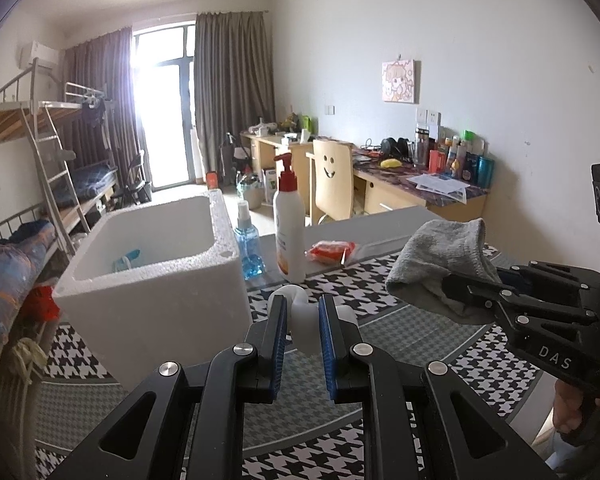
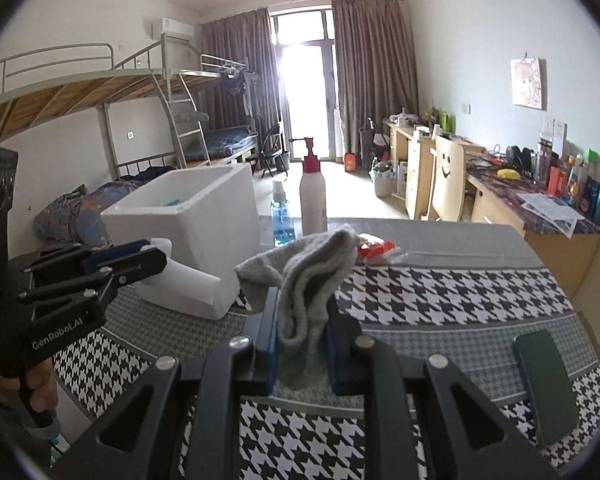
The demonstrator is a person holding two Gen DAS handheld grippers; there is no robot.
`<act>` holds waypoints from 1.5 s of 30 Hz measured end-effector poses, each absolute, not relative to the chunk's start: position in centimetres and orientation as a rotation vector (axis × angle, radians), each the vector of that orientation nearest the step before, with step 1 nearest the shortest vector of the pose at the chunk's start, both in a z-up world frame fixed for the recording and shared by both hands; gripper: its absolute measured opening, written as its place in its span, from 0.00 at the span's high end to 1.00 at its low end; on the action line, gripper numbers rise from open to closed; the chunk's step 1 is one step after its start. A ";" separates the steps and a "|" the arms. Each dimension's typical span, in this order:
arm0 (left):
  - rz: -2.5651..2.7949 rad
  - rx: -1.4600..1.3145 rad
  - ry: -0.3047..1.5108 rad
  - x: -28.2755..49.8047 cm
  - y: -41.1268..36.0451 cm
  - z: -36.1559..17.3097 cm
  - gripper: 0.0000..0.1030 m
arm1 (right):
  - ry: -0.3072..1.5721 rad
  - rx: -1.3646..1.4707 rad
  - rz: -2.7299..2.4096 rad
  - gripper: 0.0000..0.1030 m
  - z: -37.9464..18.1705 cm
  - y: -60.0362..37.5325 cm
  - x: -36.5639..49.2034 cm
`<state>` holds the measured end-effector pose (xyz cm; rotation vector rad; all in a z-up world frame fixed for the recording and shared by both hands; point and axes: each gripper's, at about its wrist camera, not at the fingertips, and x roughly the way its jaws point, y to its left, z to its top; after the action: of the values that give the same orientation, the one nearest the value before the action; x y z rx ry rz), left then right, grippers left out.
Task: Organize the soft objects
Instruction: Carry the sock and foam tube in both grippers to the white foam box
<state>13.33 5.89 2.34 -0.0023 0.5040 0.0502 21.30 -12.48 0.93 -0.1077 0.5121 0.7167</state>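
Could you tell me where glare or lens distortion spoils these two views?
Left wrist view: the balcony door is blown out, washing the curtains beside it; the bunk bed bends near the edge. Right wrist view: the same door glares, but the grey sock stays sharp.

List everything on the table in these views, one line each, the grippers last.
foam box: 1, white, table's left, open top, something blue inside.
white soft piece: 1, white, held before the box.
grey sock: 1, grey, held above the table.
pump bottle: 1, white with red pump, behind the box's right.
spray bottle: 1, blue liquid, between box and pump bottle.
red packet: 1, red-orange, table's far side.
phone: 1, dark green, table's right.
tablecloth: 1, black-white houndstooth.
left gripper: shut on the white piece.
right gripper: shut on the sock.
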 end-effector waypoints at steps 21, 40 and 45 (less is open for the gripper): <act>0.088 0.006 0.451 14.1 7.3 4.4 0.83 | 0.483 -0.119 0.762 0.78 3.0 -10.8 22.1; 0.122 0.016 0.419 14.7 8.0 5.9 0.83 | 0.475 -0.099 0.789 0.78 4.4 -9.2 23.6; 0.137 0.016 0.402 14.6 8.5 6.4 0.83 | 0.466 -0.102 0.799 0.78 5.1 -8.6 23.9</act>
<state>14.63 8.48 6.37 0.0158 0.4019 0.1368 23.90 -8.65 5.06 -0.1022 0.4662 0.7988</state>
